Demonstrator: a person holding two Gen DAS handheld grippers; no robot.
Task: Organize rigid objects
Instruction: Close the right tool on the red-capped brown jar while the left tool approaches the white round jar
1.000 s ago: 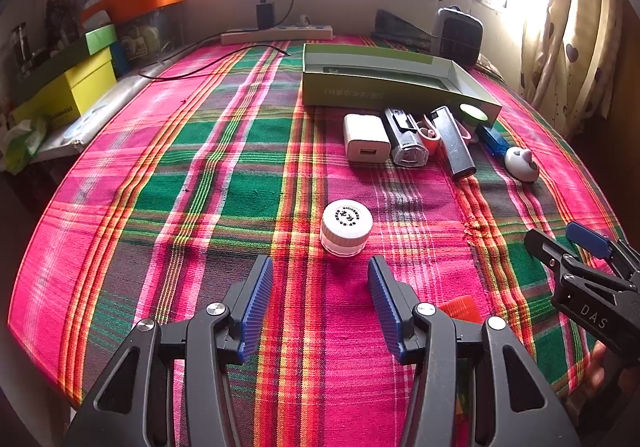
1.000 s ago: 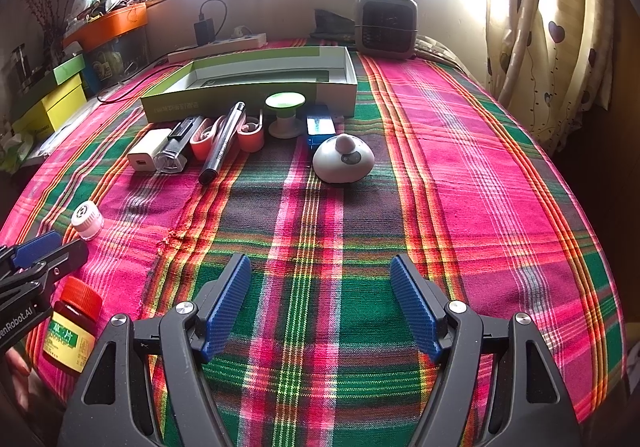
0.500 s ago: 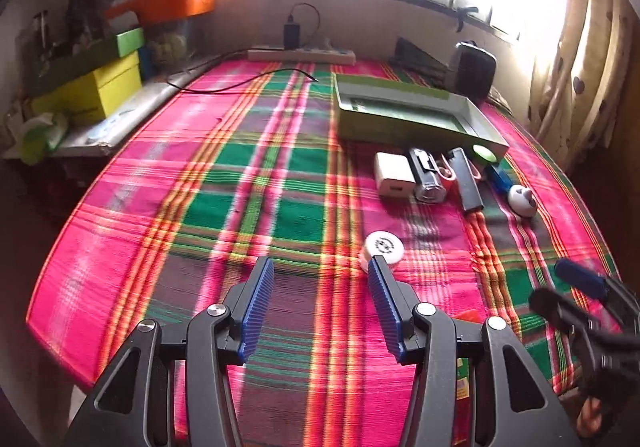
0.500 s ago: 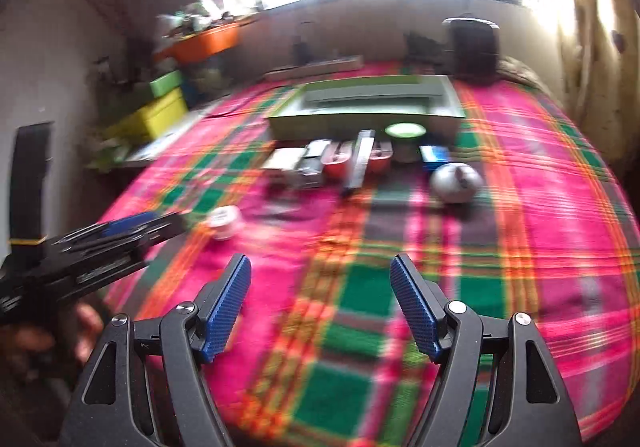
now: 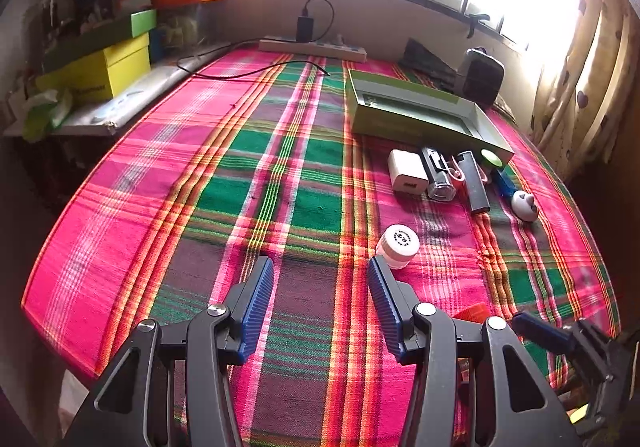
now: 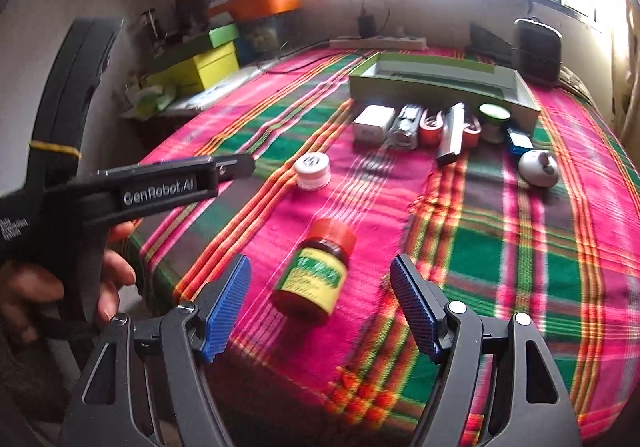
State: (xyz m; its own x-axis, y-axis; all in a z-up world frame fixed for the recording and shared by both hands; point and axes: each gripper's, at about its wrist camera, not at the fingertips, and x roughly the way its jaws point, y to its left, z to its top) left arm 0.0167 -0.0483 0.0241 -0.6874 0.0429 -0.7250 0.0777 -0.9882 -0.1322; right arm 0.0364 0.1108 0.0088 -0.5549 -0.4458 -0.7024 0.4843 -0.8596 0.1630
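A plaid-covered table point(image 6: 520, 247) carries a red-capped bottle point(image 6: 316, 271) lying between the right claw's open fingers, a white jar point(image 6: 313, 170) beyond, then a row of gadgets before a green box point(image 6: 440, 81).

A woven plaid cloth point(image 6: 500, 247) covers the table, matt and slightly rough. The brown bottle point(image 6: 314, 279) looks glossy, with a paper label. The white jar point(image 5: 397, 245) is smooth plastic.

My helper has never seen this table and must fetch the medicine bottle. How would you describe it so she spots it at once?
Start at the green tray on the plaid cloth, with a row of small gadgets in front of it. Come toward the near edge, past the white jar. The brown bottle stands alone between the right gripper fingers: red cap, yellow label.
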